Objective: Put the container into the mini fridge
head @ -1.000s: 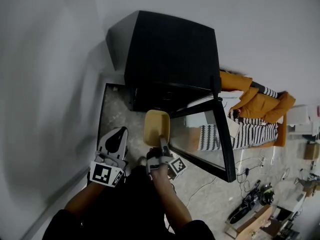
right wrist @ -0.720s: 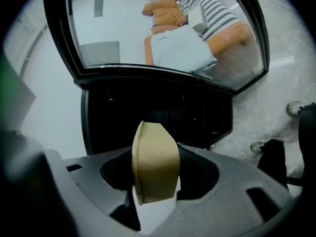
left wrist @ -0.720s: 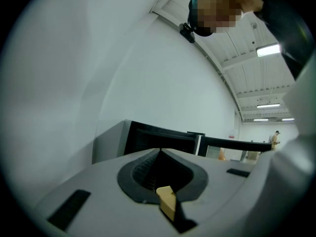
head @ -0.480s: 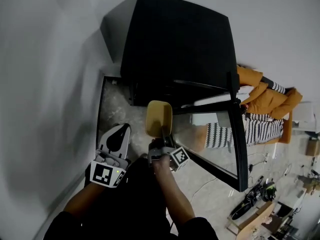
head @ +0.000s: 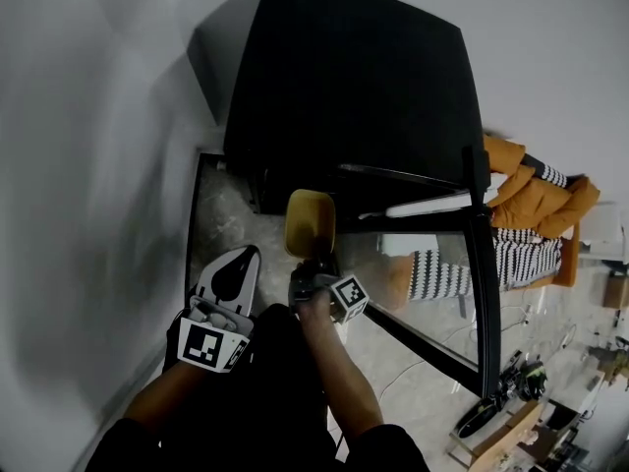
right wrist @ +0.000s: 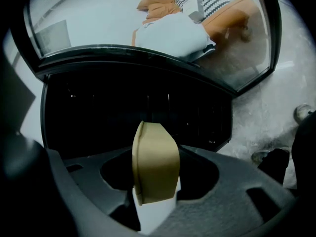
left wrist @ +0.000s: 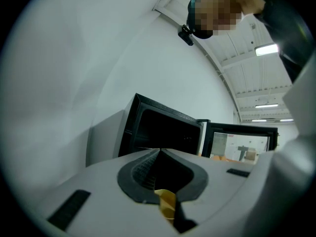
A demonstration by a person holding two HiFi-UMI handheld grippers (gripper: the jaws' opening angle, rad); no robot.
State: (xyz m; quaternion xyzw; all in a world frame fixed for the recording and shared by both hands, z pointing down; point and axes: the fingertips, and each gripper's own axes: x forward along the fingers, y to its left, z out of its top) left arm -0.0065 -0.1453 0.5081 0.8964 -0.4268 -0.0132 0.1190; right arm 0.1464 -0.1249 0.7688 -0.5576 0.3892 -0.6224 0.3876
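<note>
Pinching the container (right wrist: pixel 155 162) in the right gripper (right wrist: pixel 154 194), jaws pressed against the white body from both sides, tan lid on the upper part. Held in the air just before the dark open mouth of the mini fridge (head: pixel 354 87), not inside it; in the right gripper view, backed straight on by the black interior. In the head view, hanging over the pale stone floor (head: pixel 221 224) at the cabinet's front edge, beside the hinge side of the glass door (head: pixel 479 264), which stands swung wide open. Seen through that glass, and past it by the wall: an orange jacket (head: pixel 536 190) and a striped cloth (head: pixel 442 273) lying on the floor.

Carrying nothing sure in the left gripper (head: pixel 224 281), low and left of the container, jaws pressed together at the tips and aimed at the fridge opening. Only a small yellow bit (left wrist: pixel 167 204) in the hollow behind the tips, not identifiable.
</note>
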